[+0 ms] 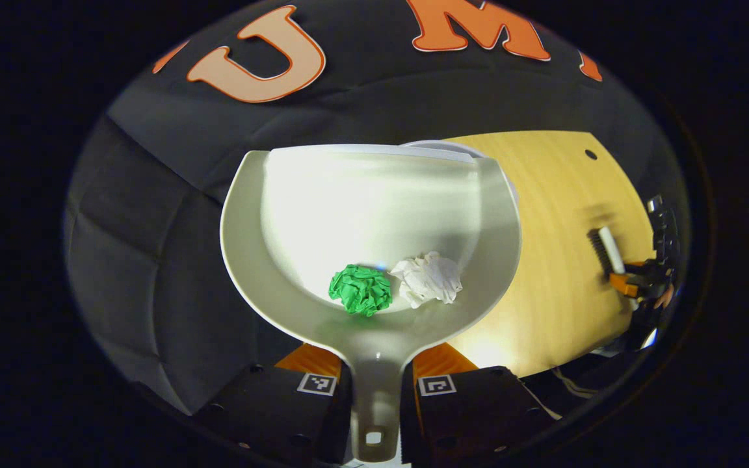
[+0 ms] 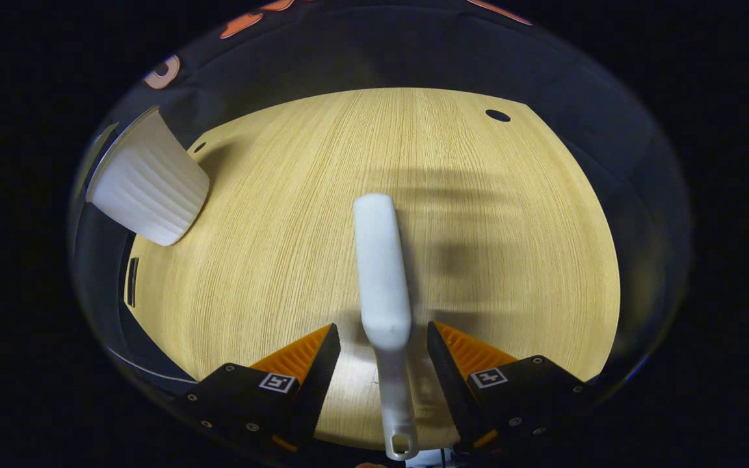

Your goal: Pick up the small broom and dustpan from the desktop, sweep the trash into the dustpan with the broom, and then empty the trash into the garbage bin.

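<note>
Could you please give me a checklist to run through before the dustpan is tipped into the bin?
1. Green crumpled paper ball and white crumpled paper ball inside the white plastic dustpan: ok.
2. Left gripper fingers pressed on the dustpan handle: ok.
3. Dustpan lip above the white ribbed garbage bin opening: cannot tell; the bin's rim peeks out behind the lip.
4. Right gripper away from the bin: ok.
5. White-handled small broom gripped: not ok; the fingers stand open either side of its handle.
</note>
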